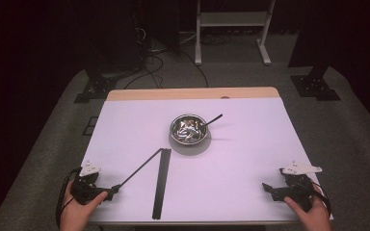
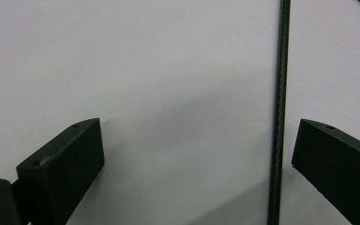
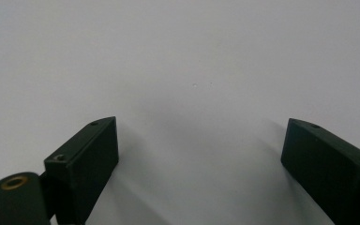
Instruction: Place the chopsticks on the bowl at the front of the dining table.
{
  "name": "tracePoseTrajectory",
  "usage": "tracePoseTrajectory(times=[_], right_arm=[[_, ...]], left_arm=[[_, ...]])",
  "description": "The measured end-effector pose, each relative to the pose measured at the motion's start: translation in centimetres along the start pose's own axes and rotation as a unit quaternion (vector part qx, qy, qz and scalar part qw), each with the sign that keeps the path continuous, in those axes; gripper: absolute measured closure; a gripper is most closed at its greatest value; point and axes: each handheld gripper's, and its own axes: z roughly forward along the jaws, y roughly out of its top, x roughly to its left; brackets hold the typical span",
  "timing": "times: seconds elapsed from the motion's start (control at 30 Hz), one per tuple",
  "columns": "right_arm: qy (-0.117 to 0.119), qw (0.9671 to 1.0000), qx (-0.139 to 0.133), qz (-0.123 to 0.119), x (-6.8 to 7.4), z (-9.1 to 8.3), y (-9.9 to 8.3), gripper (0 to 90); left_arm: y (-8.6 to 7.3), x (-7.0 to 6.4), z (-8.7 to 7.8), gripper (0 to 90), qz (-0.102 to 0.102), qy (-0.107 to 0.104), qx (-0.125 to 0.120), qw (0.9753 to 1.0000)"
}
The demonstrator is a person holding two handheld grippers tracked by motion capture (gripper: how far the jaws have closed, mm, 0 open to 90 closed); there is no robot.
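A thin black ribbed strip (image 1: 137,168) lies slantwise on the white table (image 1: 241,163), its far end meeting a wider flat black strip (image 1: 162,185). My left gripper (image 1: 112,190) rests at the near left with the thin strip's near end between its jaws. In the left gripper view the thin strip (image 2: 278,117) runs up between the jaws of the open left gripper (image 2: 199,140), close beside the right one, with a wide gap on its left. My right gripper (image 1: 269,189) sits at the near right; the right gripper (image 3: 200,140) stands open over bare table.
A shiny metal bowl (image 1: 189,130) stands in the table's middle with a dark utensil handle (image 1: 213,119) leaning out to the right. A wooden edge (image 1: 192,93) bounds the far side. Stands and cables (image 1: 149,62) crowd the floor beyond.
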Motion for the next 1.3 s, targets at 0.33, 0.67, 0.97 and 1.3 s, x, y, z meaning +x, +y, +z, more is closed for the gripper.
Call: tracePoseTrajectory(times=[0.33,0.67,0.97,1.3], right_arm=[[0.0,1.0,0.0,0.0,0.0,0.0,0.0,10.0],[0.0,1.0,0.0,0.0,0.0,0.0,0.0,10.0],[0.0,1.0,0.0,0.0,0.0,0.0,0.0,10.0],[0.0,1.0,0.0,0.0,0.0,0.0,0.0,10.0]], left_arm=[[1.4,-0.9,0.2,1.4,0.013,-0.002,-0.014,0.9998],[3.0,-1.8,1.0,1.4,0.032,-0.008,-0.021,0.9992],[4.2,-2.5,2.2,10.6,0.059,-0.026,-0.014,0.9979],[5.4,-3.6,3.2,31.2,0.088,-0.038,-0.014,0.9953]])
